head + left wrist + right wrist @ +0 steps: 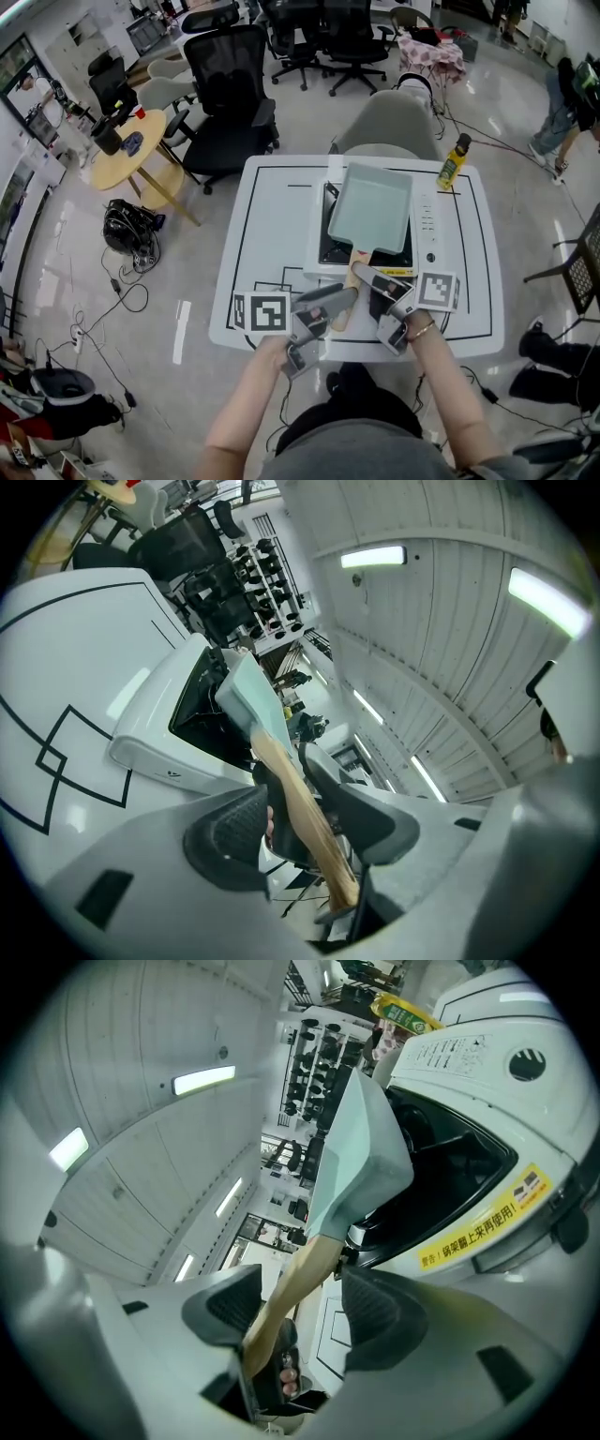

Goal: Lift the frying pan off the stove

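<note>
At near edge of table (272, 216) | frying pan (370, 208) on stove (427, 225) | left gripper (286, 763), right gripper (300, 1277): jaws apart astride handle (355, 272), unclamped

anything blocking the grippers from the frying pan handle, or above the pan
Nothing visible does. The wooden handle already lies between the open jaws of both the left gripper and the right gripper, and nothing sits in or over the frying pan on the stove.
</note>
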Demonstrator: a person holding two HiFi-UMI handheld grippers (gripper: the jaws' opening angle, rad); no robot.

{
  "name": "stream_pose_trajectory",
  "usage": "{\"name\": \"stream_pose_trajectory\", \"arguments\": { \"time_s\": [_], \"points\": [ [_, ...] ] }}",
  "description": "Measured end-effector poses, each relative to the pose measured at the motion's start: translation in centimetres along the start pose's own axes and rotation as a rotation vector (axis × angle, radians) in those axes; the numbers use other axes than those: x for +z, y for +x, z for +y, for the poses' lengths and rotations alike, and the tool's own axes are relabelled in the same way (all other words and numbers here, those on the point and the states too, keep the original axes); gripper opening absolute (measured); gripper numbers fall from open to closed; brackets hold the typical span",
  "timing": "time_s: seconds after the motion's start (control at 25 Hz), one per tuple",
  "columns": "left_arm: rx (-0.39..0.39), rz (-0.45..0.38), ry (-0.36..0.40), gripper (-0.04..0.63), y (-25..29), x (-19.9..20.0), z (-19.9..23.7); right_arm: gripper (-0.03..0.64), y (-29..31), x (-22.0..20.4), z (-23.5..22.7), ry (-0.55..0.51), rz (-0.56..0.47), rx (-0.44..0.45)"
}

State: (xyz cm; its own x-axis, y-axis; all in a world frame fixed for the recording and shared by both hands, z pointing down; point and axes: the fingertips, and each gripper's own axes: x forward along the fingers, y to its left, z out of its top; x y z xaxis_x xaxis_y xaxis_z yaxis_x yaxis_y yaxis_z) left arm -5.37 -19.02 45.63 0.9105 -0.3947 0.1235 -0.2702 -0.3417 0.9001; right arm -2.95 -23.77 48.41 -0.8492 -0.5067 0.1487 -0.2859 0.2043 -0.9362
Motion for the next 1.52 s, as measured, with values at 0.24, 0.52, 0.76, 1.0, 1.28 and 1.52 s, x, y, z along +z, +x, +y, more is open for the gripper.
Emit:
{"name": "stream_pose_trajectory", "arguments": {
  "time_s": [0.24,0.52,0.76,1.0,1.28,1.52],
  "points": [
    [-0.009,0.014,-0.016,0.224,0.4,-0.1,0.2,0.265,0.5,0.2,-0.7,0.048,-0.001,0.011],
    [-0.023,0.042,-0.036,0.224,1.3,-0.5,0.4,0.262,1.3,0.9,-1.2,0.075,-0.021,0.007],
    [-0.041,0.056,-0.07,0.224,1.6,-0.7,0.6,0.264,2.1,0.7,-1.6,0.139,-0.004,0.035],
    [-0.051,0.079,-0.074,0.224,2.2,-0.8,0.4,0.263,2.5,0.8,-1.4,0.119,0.017,0.034],
    [-0.067,0.119,-0.07,0.224,3.1,-1.3,0.3,0.239,3.0,0.9,-1.1,0.122,0.034,0.062],
    [-0.078,0.133,-0.069,0.222,3.6,-1.5,0.3,0.221,3.2,1.0,-1.3,0.127,0.05,0.08]
  ]
}}
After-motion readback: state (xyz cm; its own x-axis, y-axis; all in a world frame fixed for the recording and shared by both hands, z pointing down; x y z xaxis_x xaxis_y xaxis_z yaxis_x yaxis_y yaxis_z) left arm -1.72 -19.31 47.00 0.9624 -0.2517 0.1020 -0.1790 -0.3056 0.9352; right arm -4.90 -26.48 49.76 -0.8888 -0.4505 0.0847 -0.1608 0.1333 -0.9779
